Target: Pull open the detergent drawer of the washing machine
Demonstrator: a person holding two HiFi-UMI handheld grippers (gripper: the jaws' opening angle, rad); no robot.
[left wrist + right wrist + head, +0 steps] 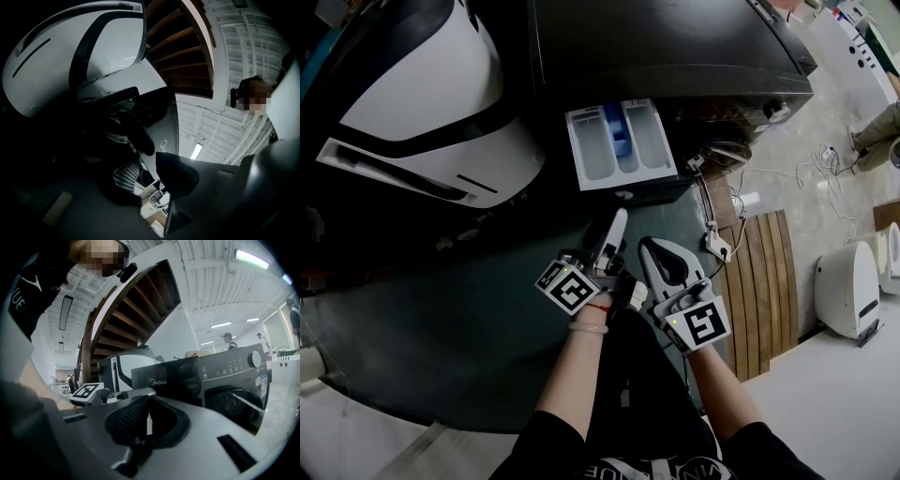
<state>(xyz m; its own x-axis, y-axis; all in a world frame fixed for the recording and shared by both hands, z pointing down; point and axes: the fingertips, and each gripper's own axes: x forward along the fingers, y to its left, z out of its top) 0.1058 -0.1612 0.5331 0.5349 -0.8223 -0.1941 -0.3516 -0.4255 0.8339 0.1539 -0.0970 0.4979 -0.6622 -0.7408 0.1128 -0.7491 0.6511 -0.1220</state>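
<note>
Washing machine [666,42] took up most of the top of the head view, a boxy dark cabinet with a smooth, slightly glossy lid. From the right gripper view its front showed a round knob and a round door. Beside it on the left sat a white appliance [422,103], all rounded glossy plastic with black bands curving across it. Off to the right lay a slatted wooden board [759,281], plain brown planks with narrow gaps.

The detergent drawer [622,141] stood pulled out of the machine's front. It was a pale rectangular plastic tray split into long compartments, the middle one with a blue insert [619,131]. Both tools were short of it, touching nothing. The left tool [607,239] had its jaws apart with nothing between them, and one dark pad showed a grid texture. The right tool [647,246] had its curved grey jaws together in a closed loop, empty too.
</note>
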